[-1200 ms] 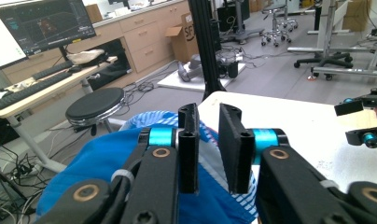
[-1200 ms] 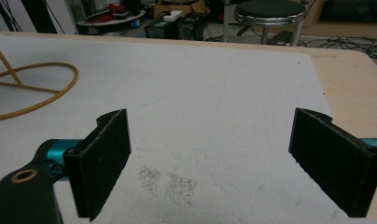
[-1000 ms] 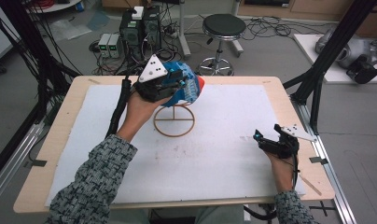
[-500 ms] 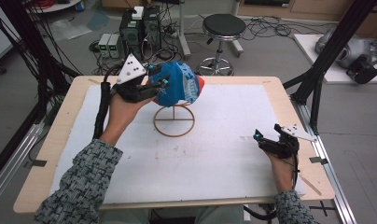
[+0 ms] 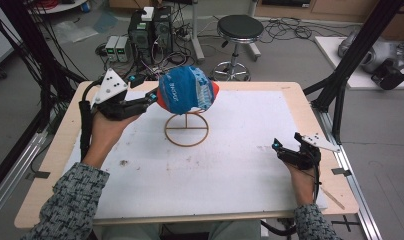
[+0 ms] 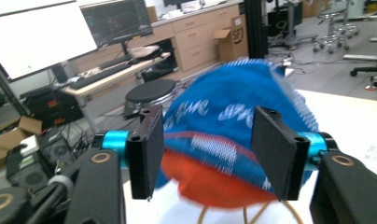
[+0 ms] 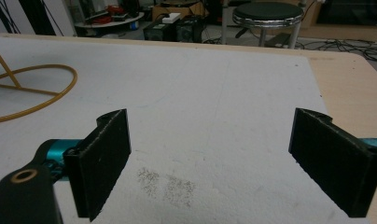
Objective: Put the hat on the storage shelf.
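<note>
Two grippers are in my hands. My left gripper (image 5: 152,96) sits at the hat's (image 5: 186,90) near-left edge, fingers (image 6: 147,149) spread with the blue-and-orange knit between them, apart from the pads. The hat rests on a wire stand (image 5: 186,129) toward the table's (image 5: 55,150) far side. My right gripper (image 5: 278,149) lies low near the right edge, fingers (image 7: 105,158) spread wide over bare white mat (image 5: 240,165).

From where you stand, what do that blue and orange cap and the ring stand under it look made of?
The cap looks knitted: soft, matte, with woven-in white lettering and ribbed rows. The stand looks like thin bent wire or rod with a tan, golden finish; whether it is metal or wood is unclear.
</note>
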`<control>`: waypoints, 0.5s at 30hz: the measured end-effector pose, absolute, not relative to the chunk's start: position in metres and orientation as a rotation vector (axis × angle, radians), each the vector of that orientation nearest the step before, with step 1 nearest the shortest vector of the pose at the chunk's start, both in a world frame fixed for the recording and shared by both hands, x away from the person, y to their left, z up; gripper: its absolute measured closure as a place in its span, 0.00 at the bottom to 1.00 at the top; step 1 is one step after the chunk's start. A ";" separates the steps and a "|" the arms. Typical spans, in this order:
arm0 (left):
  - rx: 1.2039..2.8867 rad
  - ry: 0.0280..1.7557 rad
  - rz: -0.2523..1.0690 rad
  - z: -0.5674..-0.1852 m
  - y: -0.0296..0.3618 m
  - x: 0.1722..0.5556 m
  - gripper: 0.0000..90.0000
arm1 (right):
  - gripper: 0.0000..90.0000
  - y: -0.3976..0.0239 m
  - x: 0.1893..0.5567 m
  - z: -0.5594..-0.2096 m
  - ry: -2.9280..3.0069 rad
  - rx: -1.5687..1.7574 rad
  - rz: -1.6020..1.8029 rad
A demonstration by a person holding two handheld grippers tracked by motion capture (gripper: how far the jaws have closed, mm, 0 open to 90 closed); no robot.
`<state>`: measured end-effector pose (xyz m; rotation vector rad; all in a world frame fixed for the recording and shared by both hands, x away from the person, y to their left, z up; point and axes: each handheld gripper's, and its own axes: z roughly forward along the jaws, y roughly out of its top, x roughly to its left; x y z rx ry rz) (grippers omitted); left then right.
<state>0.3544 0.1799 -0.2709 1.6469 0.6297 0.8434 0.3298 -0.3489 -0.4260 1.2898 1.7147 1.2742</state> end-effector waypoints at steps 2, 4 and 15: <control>1.635 0.644 0.837 -0.276 0.187 0.350 0.47 | 0.13 -0.348 0.330 -0.426 1.715 1.291 1.276; 1.624 0.661 0.835 -0.281 0.195 0.345 0.46 | 0.13 -0.348 0.330 -0.426 1.715 1.289 1.279; 1.560 0.788 0.832 -0.314 0.229 0.320 0.33 | 0.14 -0.345 0.333 -0.426 1.712 1.278 1.288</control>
